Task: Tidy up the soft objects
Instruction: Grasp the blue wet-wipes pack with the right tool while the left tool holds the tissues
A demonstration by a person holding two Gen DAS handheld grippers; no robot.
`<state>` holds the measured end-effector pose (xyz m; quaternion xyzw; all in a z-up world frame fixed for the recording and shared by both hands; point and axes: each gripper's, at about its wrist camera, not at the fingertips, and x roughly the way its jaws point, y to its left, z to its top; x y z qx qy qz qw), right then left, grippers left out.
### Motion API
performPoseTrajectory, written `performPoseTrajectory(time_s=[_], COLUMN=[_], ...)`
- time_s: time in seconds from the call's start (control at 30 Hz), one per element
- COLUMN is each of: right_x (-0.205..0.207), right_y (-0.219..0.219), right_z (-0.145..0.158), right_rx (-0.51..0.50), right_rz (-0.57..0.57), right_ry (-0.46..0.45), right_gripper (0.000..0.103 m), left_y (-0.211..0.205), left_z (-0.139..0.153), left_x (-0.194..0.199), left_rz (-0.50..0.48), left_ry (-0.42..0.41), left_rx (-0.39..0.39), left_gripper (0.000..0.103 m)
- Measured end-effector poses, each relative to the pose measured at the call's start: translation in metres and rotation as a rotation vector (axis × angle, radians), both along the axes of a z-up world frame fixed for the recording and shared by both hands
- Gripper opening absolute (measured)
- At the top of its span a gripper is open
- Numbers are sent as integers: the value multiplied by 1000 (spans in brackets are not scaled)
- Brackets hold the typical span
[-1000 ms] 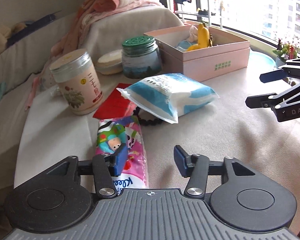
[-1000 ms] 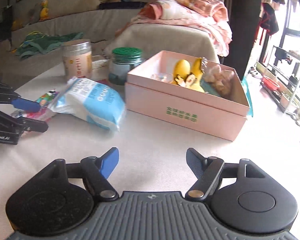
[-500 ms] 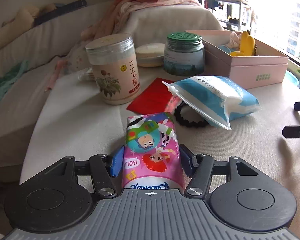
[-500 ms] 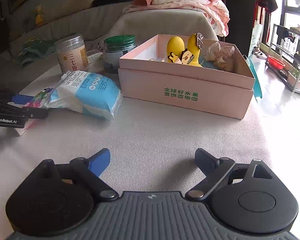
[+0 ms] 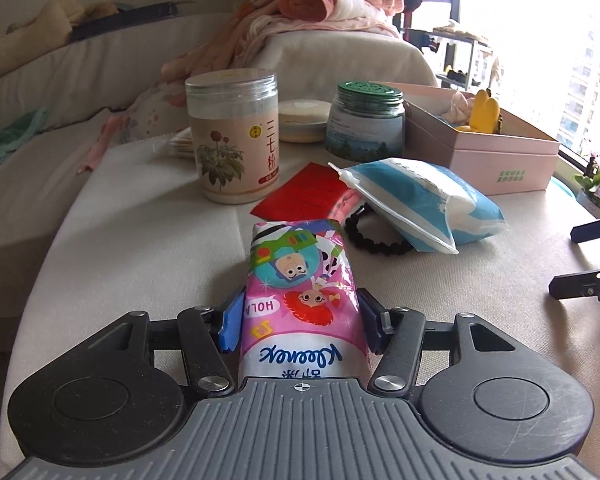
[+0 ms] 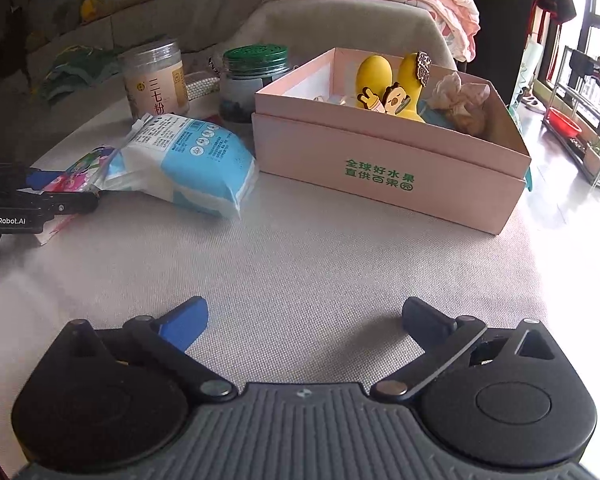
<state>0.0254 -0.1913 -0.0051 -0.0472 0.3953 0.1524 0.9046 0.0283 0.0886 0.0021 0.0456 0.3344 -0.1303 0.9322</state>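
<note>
Left claw (image 5: pixel 298 320): closing on Kleenex tissue pack (image 5: pixel 300 292) (pads touching); soft wrapper may squirm free. Right claw (image 6: pixel 304 316): opening, empty, pink box (image 6: pixel 388 172) ahead

left claw (image 5: pixel 296 322): moved astride tissue pack (image 5: pixel 300 292), closing, seemingly touching | right claw (image 6: pixel 304 320): spreading wider, empty
</note>
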Motion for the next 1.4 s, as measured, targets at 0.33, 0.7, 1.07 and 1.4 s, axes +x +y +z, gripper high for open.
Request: performPoseTrajectory(time_s=[0.33,0.7,1.07,1.4], right_x=[18,35,44,72], right_y=[-10,40,81,104], right_z=[38,18,58,25], right_rx=[42,58,199,164], right_rz=[-165,68,144,-3], right_ry=[-102,21,-5,108], right_gripper=[96,52,87,67], left_y=[9,11,11,3], left_z=[-2,-2,-3,-3], left_x=[-5,-6,-7,-10], left_rz=[22,28,31,17], left_ry=[-21,-25,-27,-37], left_rx=[-62,-80,-89,-16], left_gripper=[58,58,58,58])
